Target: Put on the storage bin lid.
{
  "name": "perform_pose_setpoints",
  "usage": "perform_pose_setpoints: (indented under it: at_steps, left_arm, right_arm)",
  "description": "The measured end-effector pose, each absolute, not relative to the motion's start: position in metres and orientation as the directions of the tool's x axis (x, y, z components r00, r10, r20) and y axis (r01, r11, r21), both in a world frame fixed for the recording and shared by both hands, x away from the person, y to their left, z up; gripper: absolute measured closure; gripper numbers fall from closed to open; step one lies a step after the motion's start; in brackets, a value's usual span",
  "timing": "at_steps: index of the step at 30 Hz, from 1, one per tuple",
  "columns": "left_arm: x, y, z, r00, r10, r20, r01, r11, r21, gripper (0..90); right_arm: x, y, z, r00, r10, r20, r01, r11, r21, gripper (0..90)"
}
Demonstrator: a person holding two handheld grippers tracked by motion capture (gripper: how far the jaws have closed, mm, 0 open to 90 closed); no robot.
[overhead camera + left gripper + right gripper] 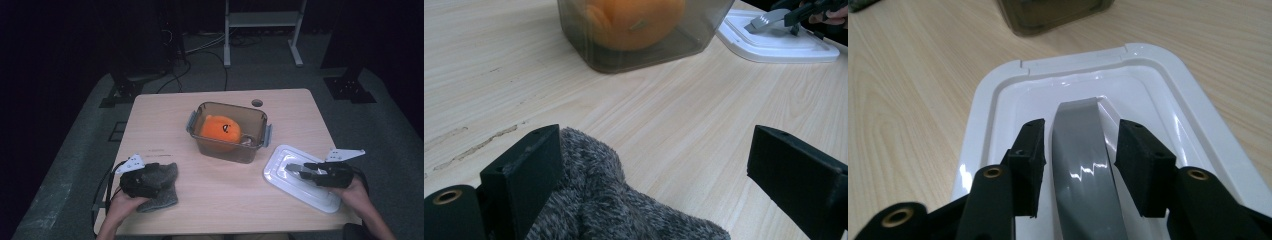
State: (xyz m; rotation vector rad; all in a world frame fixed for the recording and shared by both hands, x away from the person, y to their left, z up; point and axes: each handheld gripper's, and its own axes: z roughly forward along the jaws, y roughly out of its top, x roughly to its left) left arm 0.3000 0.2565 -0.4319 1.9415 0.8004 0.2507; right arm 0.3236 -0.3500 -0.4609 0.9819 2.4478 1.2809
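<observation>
A white lid (295, 189) (998, 95) lies flat at the table's front right, with a grey handle (1083, 165) arching along its middle. My right gripper (304, 170) (1081, 135) straddles that handle; its pads stand close on either side with a thin gap, so it is open. Front left lies a grey woolly cloth (164, 192) (594, 205). My left gripper (152, 179) (654, 165) stands wide open over it, one jaw resting on the fabric. A smoky clear tub (261, 119) (589, 50) in the middle holds an orange plush toy (220, 129) (634, 20).
The left gripper view shows the lid (774, 47) and my right gripper (804, 10) at the far right. A round cable hole (257, 103) sits near the table's far edge. Bare wood (225, 185) lies between the cloth and the lid.
</observation>
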Motion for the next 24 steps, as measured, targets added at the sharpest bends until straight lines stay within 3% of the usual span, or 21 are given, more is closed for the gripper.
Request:
perform_pose_setpoints:
  at_steps: [5,24]
  left_arm:
    - [0.3001,0.2568,-0.4318,0.761,0.629,-0.159,0.428,-0.301,0.852,7.3]
    - [0.2998,0.2568,-0.4316,0.762,0.628,-0.157,0.426,-0.303,0.852,7.3]
  right_arm:
    - [0.325,-0.3491,-0.4611,-0.76,0.639,0.116,0.462,0.406,0.789,62.8]
    - [0.3284,-0.3523,-0.4577,-0.76,0.635,0.135,0.465,0.387,0.796,65.5]
